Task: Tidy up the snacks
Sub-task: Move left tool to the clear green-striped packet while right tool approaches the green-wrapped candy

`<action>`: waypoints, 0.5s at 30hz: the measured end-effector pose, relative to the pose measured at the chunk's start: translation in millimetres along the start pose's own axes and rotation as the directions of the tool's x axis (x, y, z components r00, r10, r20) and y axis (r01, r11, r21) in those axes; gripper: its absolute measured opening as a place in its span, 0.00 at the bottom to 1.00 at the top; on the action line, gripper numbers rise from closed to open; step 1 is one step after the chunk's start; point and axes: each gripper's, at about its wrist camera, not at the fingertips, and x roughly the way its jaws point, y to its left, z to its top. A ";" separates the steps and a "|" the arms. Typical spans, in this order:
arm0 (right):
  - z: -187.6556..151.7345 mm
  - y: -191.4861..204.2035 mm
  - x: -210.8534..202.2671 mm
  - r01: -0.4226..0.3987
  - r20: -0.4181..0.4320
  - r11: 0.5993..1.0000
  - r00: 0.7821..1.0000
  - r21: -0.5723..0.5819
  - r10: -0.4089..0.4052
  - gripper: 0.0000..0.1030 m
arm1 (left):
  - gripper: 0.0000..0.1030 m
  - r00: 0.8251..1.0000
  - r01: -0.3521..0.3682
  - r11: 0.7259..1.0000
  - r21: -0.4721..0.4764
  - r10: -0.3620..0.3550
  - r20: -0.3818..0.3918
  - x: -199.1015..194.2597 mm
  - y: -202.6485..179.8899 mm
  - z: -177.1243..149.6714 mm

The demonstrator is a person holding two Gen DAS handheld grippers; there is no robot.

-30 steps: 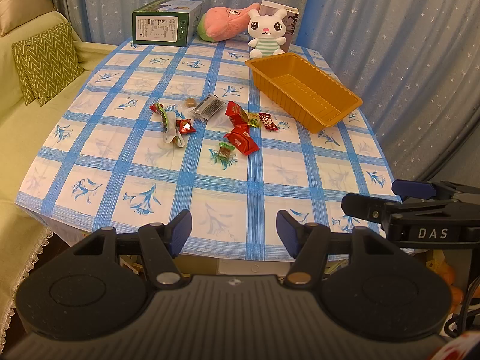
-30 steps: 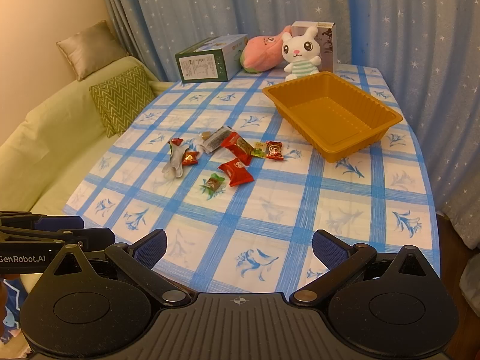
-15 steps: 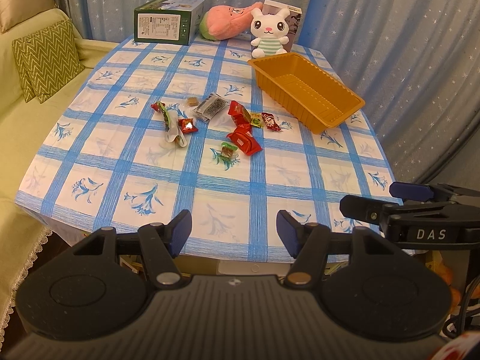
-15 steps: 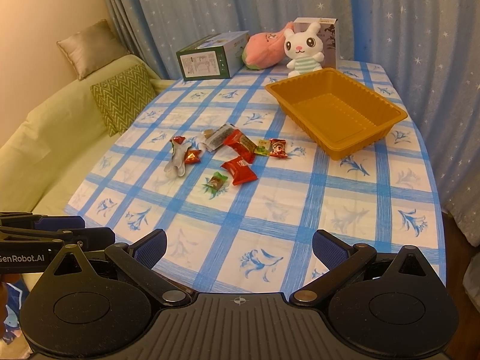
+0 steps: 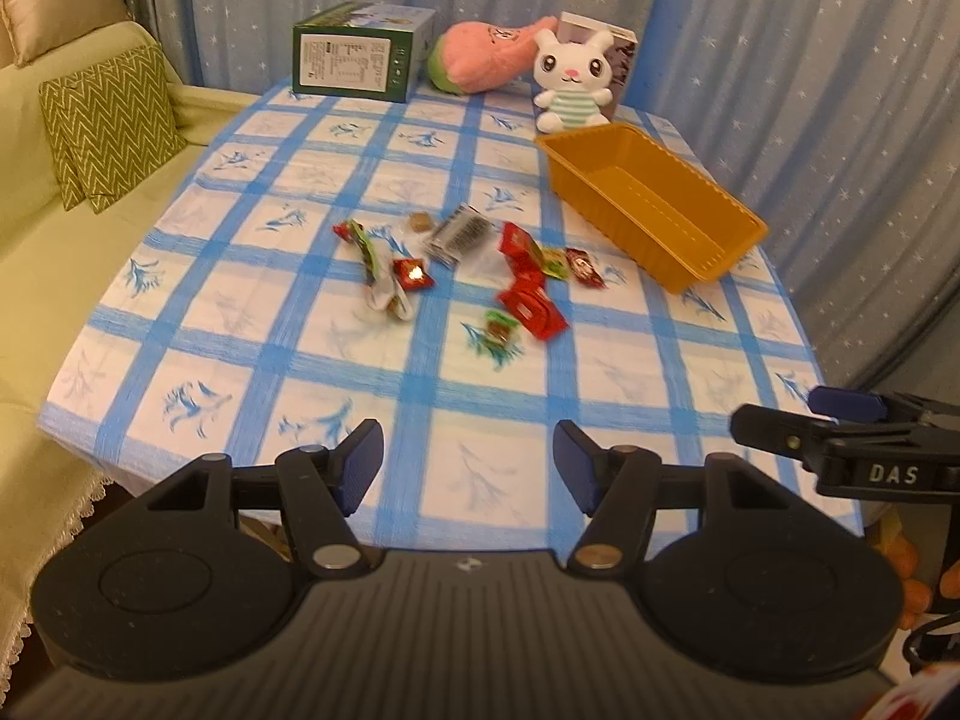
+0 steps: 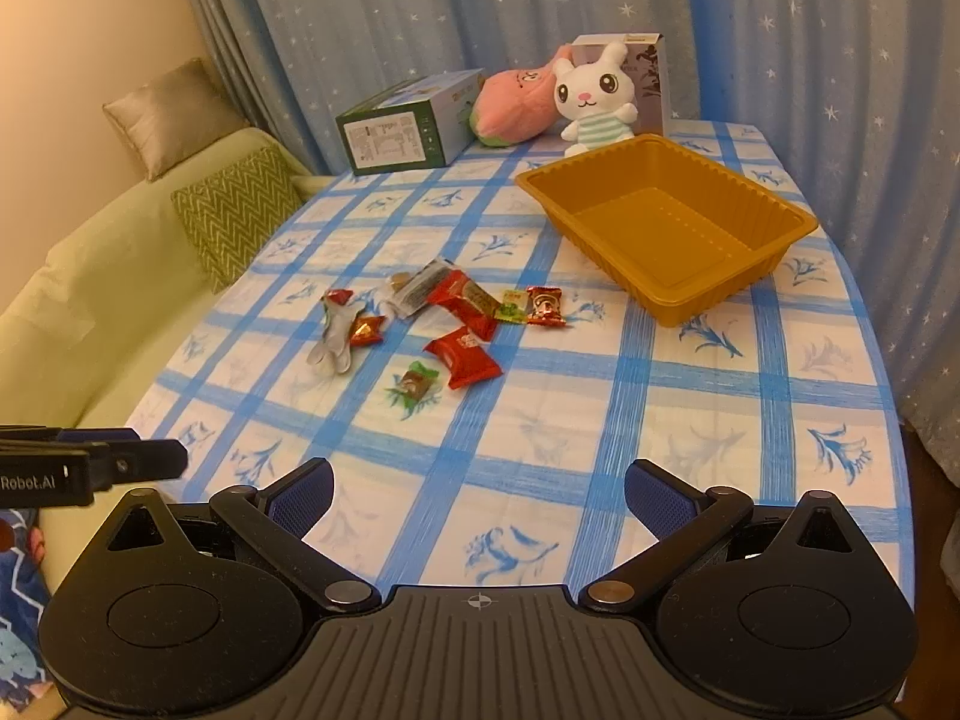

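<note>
Star-dotted blue curtains hanging behind a table (image 5: 312, 354) draped in a blue-checked floral cloth, a yellow-green sofa (image 6: 102, 276) with a chevron cushion (image 5: 111, 126) sitting along its left edge.

Lying loose near the middle of the cloth: a scatter of wrapped snacks (image 6: 444, 324) — a red packet (image 6: 463, 357), a second red packet (image 6: 465, 303) just beyond it, a small green-twisted candy (image 6: 418, 384) nearest the camera, a grey foil sachet (image 5: 459, 234), a white wrapper (image 6: 333, 342) touching a small red sweet (image 6: 366, 330), and a red candy (image 6: 545, 306) farthest right.

Standing empty to the right of the scatter, apart from it: an orange ribbed tray (image 6: 774, 210).

Lining the far edge: a green carton (image 5: 360, 54), a pink plush (image 6: 516, 102) and a white rabbit toy (image 5: 573, 84) leaning before a box (image 6: 651, 78).

Hovering low over the near edge of the table, well short of the snacks: left gripper (image 5: 468, 465), blue pads spread apart, gripping nothing. Likewise hanging at the near edge: right gripper (image 6: 479, 495), spread wider, also empty. Showing at the side of each other's view, both side on.
</note>
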 end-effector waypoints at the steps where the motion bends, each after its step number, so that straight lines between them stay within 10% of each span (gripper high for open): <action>1: 0.3 -1.5 2.4 0.004 0.000 1.000 1.000 0.004 -0.004 1.00 | 0.59 1.000 -0.003 1.000 -0.003 0.003 0.001 2.8 2.8 2.0; 15: 13.6 -19.5 49.0 0.002 0.068 1.000 0.998 0.015 -0.003 0.97 | 0.49 0.999 -0.025 1.000 -0.004 0.024 -0.023 70.7 36.5 33.2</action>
